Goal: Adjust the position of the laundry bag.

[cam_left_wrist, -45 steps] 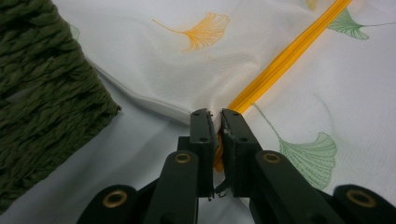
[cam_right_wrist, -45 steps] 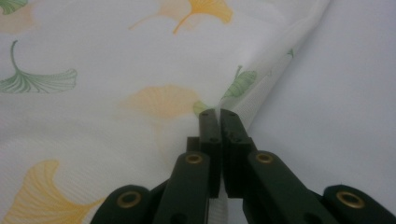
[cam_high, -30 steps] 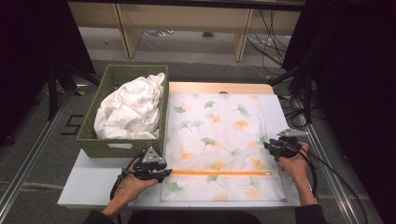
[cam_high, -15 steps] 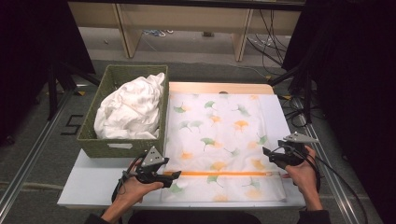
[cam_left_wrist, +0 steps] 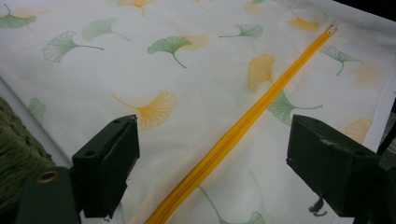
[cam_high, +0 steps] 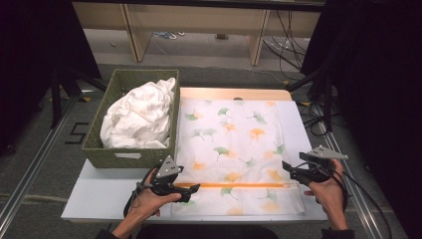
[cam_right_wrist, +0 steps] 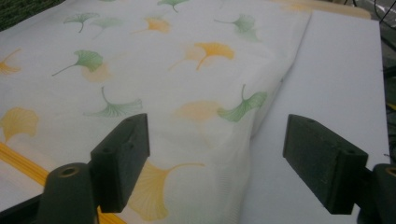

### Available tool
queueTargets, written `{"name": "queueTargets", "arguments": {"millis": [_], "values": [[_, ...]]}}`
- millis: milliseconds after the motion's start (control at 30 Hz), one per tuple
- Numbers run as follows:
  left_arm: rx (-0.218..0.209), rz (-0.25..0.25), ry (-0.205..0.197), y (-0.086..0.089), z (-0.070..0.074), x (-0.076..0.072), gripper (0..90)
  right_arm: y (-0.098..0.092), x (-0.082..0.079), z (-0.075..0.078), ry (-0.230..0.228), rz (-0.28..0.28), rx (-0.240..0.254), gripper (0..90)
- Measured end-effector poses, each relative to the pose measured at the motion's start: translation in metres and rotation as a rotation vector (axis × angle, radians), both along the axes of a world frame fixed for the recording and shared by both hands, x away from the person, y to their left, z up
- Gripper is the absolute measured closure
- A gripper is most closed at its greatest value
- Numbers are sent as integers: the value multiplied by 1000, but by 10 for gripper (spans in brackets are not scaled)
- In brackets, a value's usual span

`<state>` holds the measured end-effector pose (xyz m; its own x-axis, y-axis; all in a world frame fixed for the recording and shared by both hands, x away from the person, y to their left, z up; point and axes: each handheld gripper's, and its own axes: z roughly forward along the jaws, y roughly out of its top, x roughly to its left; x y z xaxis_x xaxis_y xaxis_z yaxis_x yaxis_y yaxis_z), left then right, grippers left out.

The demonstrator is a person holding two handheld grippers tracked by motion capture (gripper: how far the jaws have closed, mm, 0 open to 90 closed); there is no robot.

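1. While the printed pillowcase [cam_high: 239, 154] lies flat on the table [cam_high: 109, 199] beside the basket [cam_high: 129, 154], both grippers hover above it.
2. Left gripper [cam_high: 191, 191]: jaws just opened, nothing between, apparently above the orange zipper [cam_high: 234, 185].
3. Right gripper [cam_high: 291, 172]: jaws likewise just opened, empty.

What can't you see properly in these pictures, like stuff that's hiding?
- The bottom of the green basket, high view: the heap of white cloth covers it.
- Whatever is inside the leaf-print cover: its orange zipper looks closed.
- The zipper's near end, left gripper view: cut off by the bottom edge.
- The zipper pull: too small to make out.
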<state>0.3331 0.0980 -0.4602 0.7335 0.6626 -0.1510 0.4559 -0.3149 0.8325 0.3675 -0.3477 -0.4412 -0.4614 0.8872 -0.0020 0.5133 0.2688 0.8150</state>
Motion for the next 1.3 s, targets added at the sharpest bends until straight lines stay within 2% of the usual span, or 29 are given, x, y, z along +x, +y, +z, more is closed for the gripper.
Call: {"name": "queueTargets", "arguments": {"millis": [33, 67, 200, 333, 367, 400, 433, 467, 500, 533, 567, 667, 733, 767, 800, 833, 867, 900, 933, 967, 1000, 1033, 1067, 1100, 1167, 1200, 1233, 1267, 1300], "values": [[29, -11, 4, -1, 0, 0, 169, 1, -3, 0, 13, -6, 3, 226], [41, -20, 3, -2, -1, 0, 170, 1, -3, 0, -10, -5, -16, 232], [61, -29, 5, -6, -3, -1, 172, 2, -6, -2, 22, -6, 0, 239], [52, -35, 4, -10, -4, 0, 173, 1, -10, -3, 17, -17, -10, 254], [65, -52, 12, -10, -3, 0, 172, 3, -13, -6, 36, -23, 39, 254], [66, -41, 1, -12, -4, 0, 172, 2, -13, -6, 21, -17, 23, 253], [64, -46, 3, -12, -5, 0, 172, 3, -17, -6, 45, -37, 30, 253], [51, -34, 9, -14, -5, -1, 172, 0, -16, -6, 13, -27, -3, 246], [51, -34, 9, -14, -5, -1, 172, 0, -16, -6, 13, -27, -3, 246], [73, -58, 15, -13, -4, 1, 172, 0, -17, -6, 45, -1, 28, 243], [78, -56, 13, -13, -4, 1, 173, -2, -19, -7, 5, -7, 16, 222], [83, -45, 4, -14, -5, 1, 173, -1, -23, -6, 22, 13, 42, 234], [78, -48, 7, -14, -6, 0, 174, -2, -25, -5, -18, 7, -3, 202], [78, -48, 7, -14, -6, 0, 175, -2, -25, -5, -18, 7, -3, 202], [77, -52, 11, -14, -6, 0, 175, 1, -28, -5, 17, -10, 30, 188], [76, -55, 12, -14, -6, 0, 175, -1, -28, -6, -16, 5, 6, 187], [79, -62, 19, -14, -6, 0, 175, -1, -30, -7, 5, 25, 33, 213], [79, -62, 19, -14, -6, 0, 175, 0, -32, -7, 9, 16, 38, 228], [59, -48, 13, -16, -7, 0, 175, -2, -32, -7, -10, 28, 17, 224], [59, -48, 13, -16, -7, 0, 175, -2, -32, -7, -10, 28, 17, 224], [60, -51, 11, -16, -7, 0, 175, -1, -34, -8, 17, 29, 28, 222], [58, -56, 8, -18, -7, -1, 175, -5, -36, -11, 16, 3, 6, 226], [58, -56, 8, -18, -7, -1, 175, -5, -36, -11, 16, 3, 6, 226], [72, -62, 5, -19, -7, -2, 175, -9, -38, -14, 30, -13, 25, 252], [66, -64, 5, -20, -7, -2, 175, -11, -40, -17, 54, -12, 45, 289], [26, -73, 11, -25, -8, -3, 175, -14, -41, -19, 60, -12, 38, 284], [26, -73, 11, -25, -8, -3, 175, -14, -41, -19, 60, -12, 38, 284], [46, -95, 13, -29, -8, -3, 175, -16, -45, -21, 64, -25, 39, 283], [46, -95, 13, -29, -8, -3, 175, -15, -48, -20, 83, -58, 51, 283]]}}
